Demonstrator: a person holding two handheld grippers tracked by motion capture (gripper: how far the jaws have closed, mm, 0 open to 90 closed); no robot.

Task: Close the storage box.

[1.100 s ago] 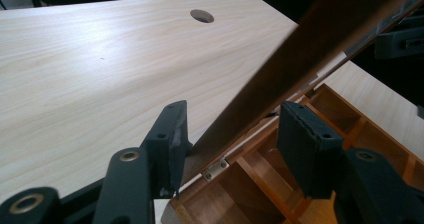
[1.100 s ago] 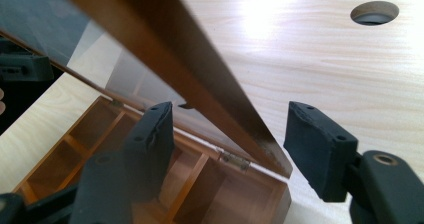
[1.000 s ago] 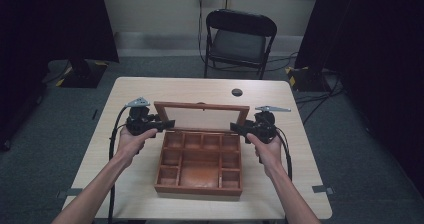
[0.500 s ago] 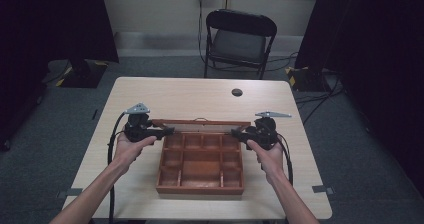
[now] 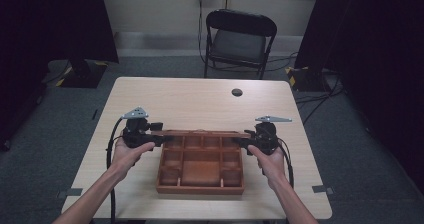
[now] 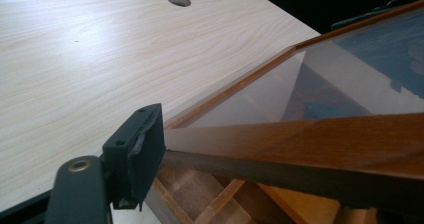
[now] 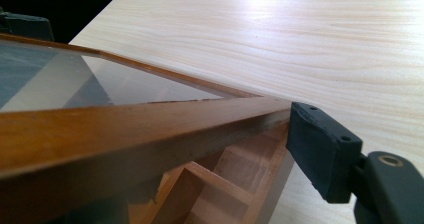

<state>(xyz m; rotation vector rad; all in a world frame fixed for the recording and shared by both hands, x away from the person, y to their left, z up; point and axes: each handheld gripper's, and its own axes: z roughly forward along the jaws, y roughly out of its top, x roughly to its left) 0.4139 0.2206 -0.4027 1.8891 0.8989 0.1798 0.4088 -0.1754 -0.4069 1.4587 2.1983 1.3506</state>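
Two grippers sit at the sides of a wooden box [image 5: 200, 169] on the table [image 5: 200, 99]. Its glass lid [image 5: 200, 133] is almost down over the back of the box. The left gripper [image 5: 152, 138] has just been opening, with the lid's edge between its jaws. The right gripper [image 5: 243, 142] is half open around the other edge.

The box [image 5: 200, 166] is reddish-brown wood with a soft satin sheen, its inner dividers paler and matt. Hinged above the box, the lid [image 6: 320, 134] has a varnished wooden frame around a clear, glossy pane that mirrors the room. Beneath the box, the table [image 5: 200, 101] is pale wood-grain laminate, smooth and faintly shiny. Beside the lid, the left gripper [image 6: 135, 156] has matt black plastic pads, slightly roughened
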